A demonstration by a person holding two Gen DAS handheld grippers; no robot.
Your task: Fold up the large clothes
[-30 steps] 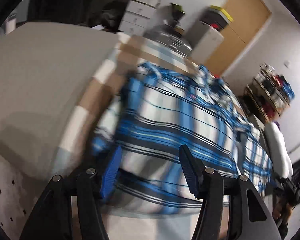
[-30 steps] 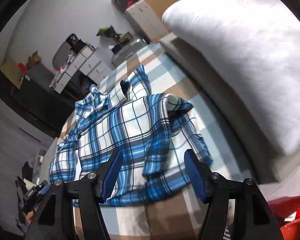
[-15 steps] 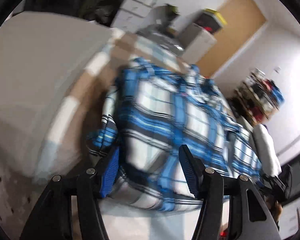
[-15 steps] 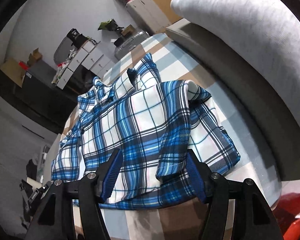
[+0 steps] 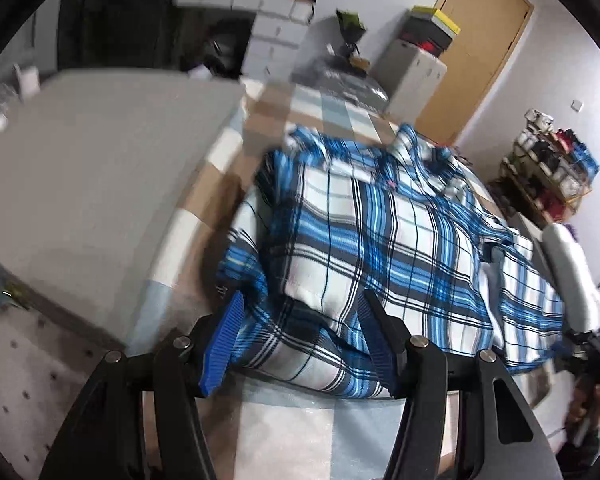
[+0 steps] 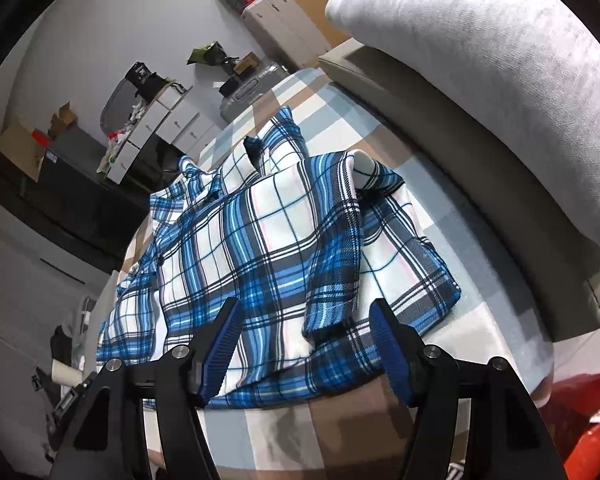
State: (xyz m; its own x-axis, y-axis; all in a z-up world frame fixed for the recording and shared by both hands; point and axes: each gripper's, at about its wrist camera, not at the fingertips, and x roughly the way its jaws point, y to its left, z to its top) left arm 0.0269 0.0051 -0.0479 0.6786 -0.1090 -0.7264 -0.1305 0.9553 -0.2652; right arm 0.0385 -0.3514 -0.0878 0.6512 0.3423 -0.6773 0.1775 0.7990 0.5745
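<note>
A blue, white and black plaid shirt (image 5: 380, 240) lies on the checked bed cover (image 5: 292, 420), with one side folded over its middle (image 6: 300, 240). My left gripper (image 5: 300, 308) hovers over the near hem, open, its blue pads (image 5: 224, 344) apart and gripping nothing. My right gripper (image 6: 304, 308) hangs open over the folded edge at the near hem, with no cloth pinched between its pads (image 6: 388, 344). The collar (image 6: 276, 136) points away from both grippers.
A grey cushion (image 5: 80, 180) flanks the shirt on the left; in the right wrist view a pale pillow (image 6: 480, 80) lies on it. Drawers (image 5: 276, 36), a suitcase (image 6: 252, 88), a door (image 5: 480, 40) and a shelf (image 5: 552, 172) stand beyond. Something red (image 6: 580, 412) sits near right.
The left gripper has drawn back and lifted a little, so more of the shirt shows. In the right view the folded side now lies flatter; the right gripper has hardly moved.
</note>
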